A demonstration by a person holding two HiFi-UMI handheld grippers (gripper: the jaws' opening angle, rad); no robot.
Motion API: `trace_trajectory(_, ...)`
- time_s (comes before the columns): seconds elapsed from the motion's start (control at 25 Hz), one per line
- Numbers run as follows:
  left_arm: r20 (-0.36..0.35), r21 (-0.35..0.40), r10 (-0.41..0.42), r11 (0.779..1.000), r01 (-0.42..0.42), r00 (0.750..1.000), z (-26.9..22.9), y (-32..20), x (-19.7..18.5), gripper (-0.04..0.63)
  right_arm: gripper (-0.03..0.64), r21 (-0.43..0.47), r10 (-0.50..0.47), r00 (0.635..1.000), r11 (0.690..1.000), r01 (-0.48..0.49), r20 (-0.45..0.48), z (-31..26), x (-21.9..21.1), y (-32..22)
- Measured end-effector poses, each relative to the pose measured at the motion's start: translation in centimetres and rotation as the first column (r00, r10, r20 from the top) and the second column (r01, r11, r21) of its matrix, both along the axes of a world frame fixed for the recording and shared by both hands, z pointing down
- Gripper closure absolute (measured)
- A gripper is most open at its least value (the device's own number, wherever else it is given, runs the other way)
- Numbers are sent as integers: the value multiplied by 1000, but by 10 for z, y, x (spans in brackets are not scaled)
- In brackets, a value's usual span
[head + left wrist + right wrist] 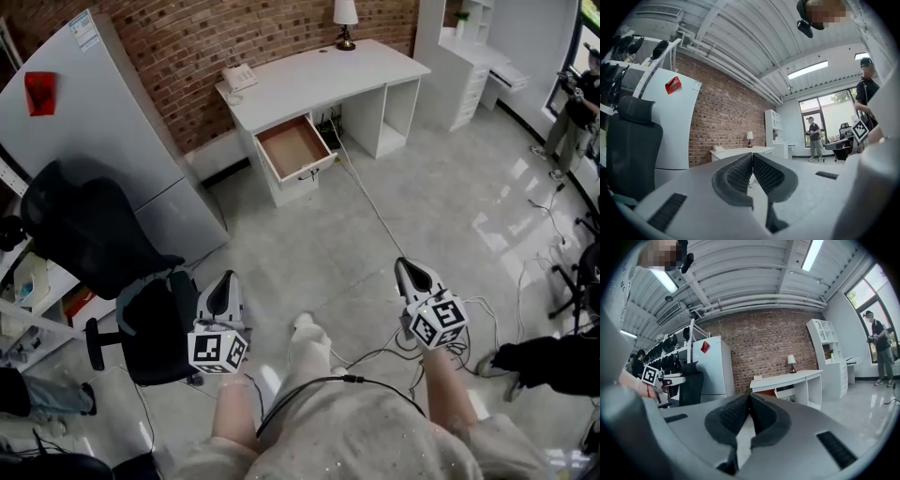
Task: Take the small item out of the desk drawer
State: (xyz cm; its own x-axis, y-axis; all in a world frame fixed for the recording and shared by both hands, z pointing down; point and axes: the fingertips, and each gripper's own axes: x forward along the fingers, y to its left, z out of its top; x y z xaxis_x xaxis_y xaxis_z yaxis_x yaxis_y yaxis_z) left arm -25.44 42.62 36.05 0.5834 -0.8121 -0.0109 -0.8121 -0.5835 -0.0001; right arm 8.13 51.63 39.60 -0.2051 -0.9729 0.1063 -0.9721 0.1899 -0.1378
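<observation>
A white desk point(309, 75) stands against the brick wall at the far side of the room. Its drawer point(293, 148) is pulled open, and I make out no item on its brown inside from here. My left gripper point(222, 284) is held low at the left, jaws shut and empty, well short of the desk. My right gripper point(406, 267) is at the right, also shut with nothing in it. The desk point(787, 379) shows ahead in the right gripper view, and the same desk point(740, 151) in the left gripper view. Both jaw pairs meet at their tips.
A black office chair point(103, 272) stands close at my left beside a grey cabinet point(103, 122). A lamp point(345, 21) and a phone point(239, 77) sit on the desk. Cables point(370, 206) run across the tiled floor. White shelves point(473, 56) and a person point(574, 112) are at the right.
</observation>
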Motion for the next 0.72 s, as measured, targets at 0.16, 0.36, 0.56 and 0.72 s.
trace_trajectory(0.16,-3,-13,-7,1000,7,1000,7,-19,-1,589,612,-1,-3,1000,1000,3,12,5,2,-16)
trace_trajectory(0.36,-15,-16,-2,1000,2,1000,8,-49,11,591,611,-18,-8,1000,1000,9,13,9,11,-48)
trace_trajectory(0.56,-16,-51,10,999,-11,1000,17,-86,27,589,549,-59,-19,999,998,22,41,18,18,-81)
trace_trajectory(0.72,-20,-81,28,996,-30,999,22,-120,42,589,509,-98,-13,997,995,21,73,30,25,-110)
